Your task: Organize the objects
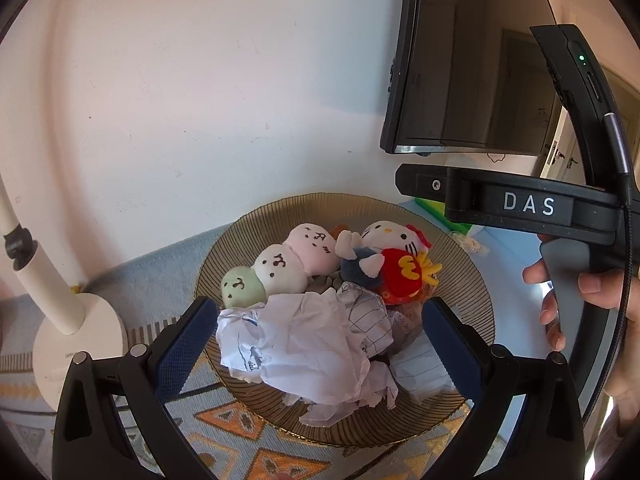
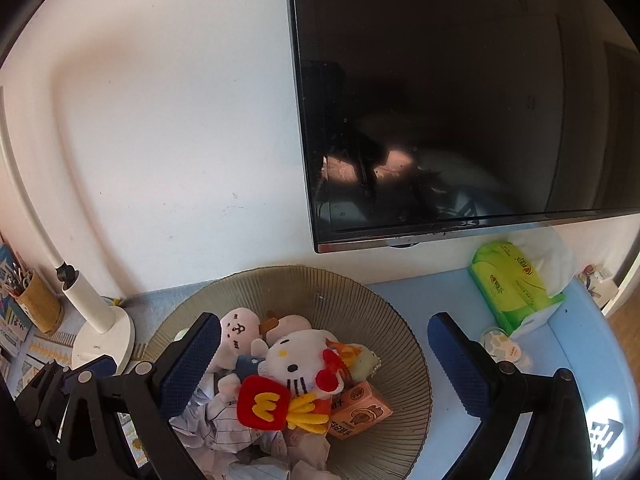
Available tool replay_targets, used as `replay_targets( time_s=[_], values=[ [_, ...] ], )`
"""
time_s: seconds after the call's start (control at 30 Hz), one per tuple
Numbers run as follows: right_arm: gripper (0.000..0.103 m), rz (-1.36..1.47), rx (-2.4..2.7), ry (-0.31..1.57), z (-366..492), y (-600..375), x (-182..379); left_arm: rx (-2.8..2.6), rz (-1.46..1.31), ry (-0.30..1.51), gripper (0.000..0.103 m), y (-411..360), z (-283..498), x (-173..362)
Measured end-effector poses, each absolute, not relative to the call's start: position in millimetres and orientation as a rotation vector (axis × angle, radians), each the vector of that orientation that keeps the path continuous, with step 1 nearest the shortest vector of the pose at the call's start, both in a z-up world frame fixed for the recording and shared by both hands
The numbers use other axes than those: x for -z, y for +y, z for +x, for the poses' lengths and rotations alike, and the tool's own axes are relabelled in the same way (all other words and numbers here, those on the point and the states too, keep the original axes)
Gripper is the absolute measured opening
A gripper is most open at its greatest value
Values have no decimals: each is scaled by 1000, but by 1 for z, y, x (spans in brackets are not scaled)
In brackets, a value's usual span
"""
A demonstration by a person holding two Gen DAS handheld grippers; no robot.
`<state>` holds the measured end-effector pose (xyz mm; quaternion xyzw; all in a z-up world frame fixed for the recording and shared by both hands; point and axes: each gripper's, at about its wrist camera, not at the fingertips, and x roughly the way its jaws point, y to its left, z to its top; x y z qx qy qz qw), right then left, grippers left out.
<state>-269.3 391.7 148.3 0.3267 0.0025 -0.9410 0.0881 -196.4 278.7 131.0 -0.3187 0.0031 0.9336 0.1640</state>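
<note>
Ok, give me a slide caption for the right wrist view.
Open right gripper above ribbed bowl of plush toys and crumpled paper.

My ribbed amber bowl (image 2: 392,312) is piled full: a white cat plush (image 2: 298,356) lies on top beside a red fries plush (image 2: 266,402), with a three-ball dumpling plush (image 1: 280,266) behind. Crumpled paper (image 1: 304,340) fills the near side, and a small orange carton (image 2: 360,410) lies tilted by the right wall.
</note>
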Motion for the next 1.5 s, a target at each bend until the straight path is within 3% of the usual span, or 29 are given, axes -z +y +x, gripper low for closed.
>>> replay_targets(
  time_s=[0.5, 0.77, 1.1, 1.33, 1.5],
  values=[
    [103, 758, 2779, 57, -195, 321, -188, -2981, -825, 85, 102, 215, -138, -182],
    [103, 738, 2712, 37, -130, 259, -196, -3106, -870, -59, 102, 135, -79, -199],
    [103, 907, 2647, -20, -50, 246, -106, -3166, -1097, -140, 102, 85, 0, -129],
    [103, 1177, 2625, 71, -51, 257, -23, -3077, -1389, -239, 102, 69, 9, -48],
    [103, 1295, 2557, 160, -54, 241, 8, -3003, -1497, -239, 102, 70, 3, -32]
  ],
)
